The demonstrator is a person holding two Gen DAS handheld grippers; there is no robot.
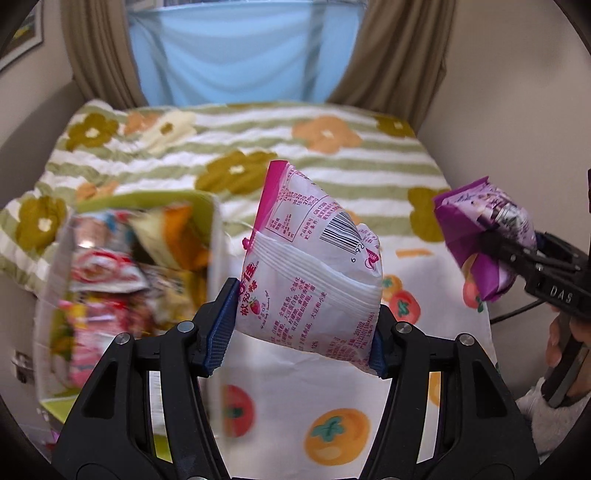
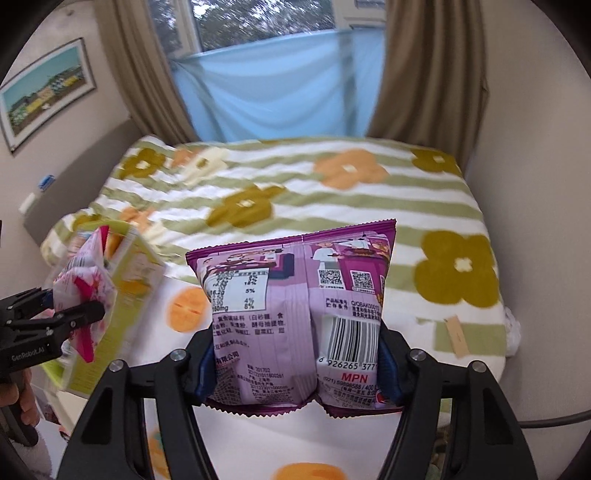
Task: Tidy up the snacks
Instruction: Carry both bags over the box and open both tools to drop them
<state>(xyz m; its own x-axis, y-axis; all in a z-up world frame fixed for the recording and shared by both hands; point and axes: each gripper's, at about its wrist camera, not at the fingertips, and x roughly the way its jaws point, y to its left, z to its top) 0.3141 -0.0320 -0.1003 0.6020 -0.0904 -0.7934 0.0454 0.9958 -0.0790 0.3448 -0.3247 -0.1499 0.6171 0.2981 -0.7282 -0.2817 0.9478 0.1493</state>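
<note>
Our left gripper (image 1: 301, 325) pinched a white-and-pink snack bag (image 1: 310, 266) between its fingers; our right gripper (image 2: 297, 363) pinched a purple snack bag (image 2: 295, 314) above the bed (image 2: 332, 192).

Probably a home bedroom: quilted bed (image 2: 295, 192), curtained window (image 2: 266, 33).

a: white packet (image 1: 314, 280), pink print, magenta top edge; purple packet (image 2: 299, 317) with a black-and-white barcode.

b: blanket (image 2: 332, 206) striped green and white, olive and orange flowers; white cloth (image 1: 332, 398) with orange fruit; blue drape (image 2: 273, 92), brown curtains (image 2: 424, 70).
</note>
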